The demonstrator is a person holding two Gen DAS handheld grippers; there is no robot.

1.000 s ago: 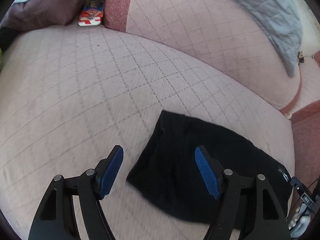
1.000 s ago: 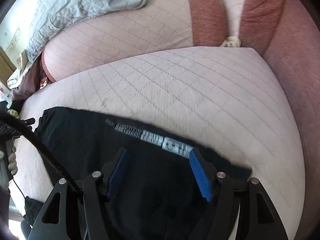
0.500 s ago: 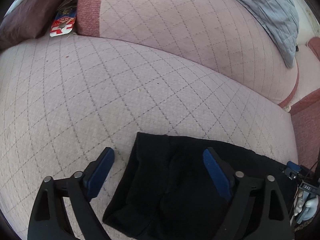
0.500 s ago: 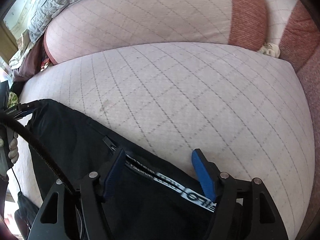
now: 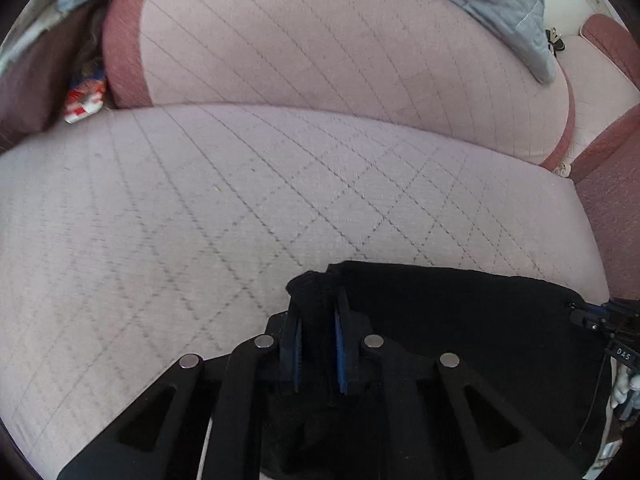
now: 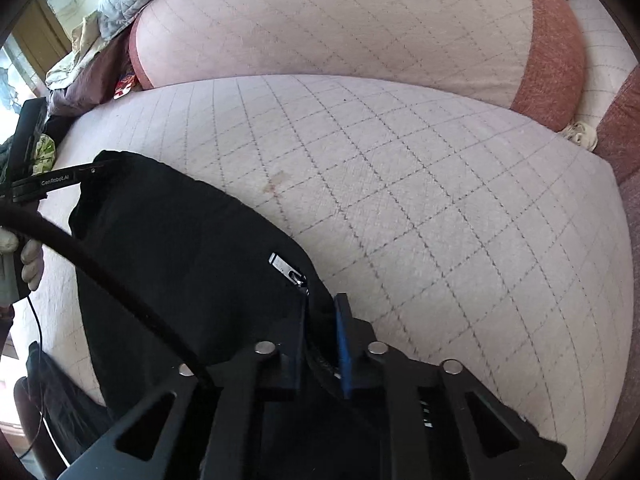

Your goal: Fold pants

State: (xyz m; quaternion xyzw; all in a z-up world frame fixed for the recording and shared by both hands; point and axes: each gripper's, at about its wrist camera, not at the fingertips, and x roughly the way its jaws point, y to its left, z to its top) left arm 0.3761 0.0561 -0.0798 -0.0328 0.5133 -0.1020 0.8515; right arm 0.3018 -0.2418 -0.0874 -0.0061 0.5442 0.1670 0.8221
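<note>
Soft daylight (fisheye-warped edges), slight blur

Two low, close wrist views, both over pants (image 5: pixel 460 320) on sofa seat (image 5: pixel 240 200).

Left black two-finger gripper with blue pads (image 5: pixel 318 308) clamped tight on a bunched fold of black cloth, pointing forward and low. Right black two-finger gripper with blue pads (image 6: pixel 322 312) likewise pinched on black fabric. Gloved left hand (image 6: pixel 24 258) gripping its handle.
</note>
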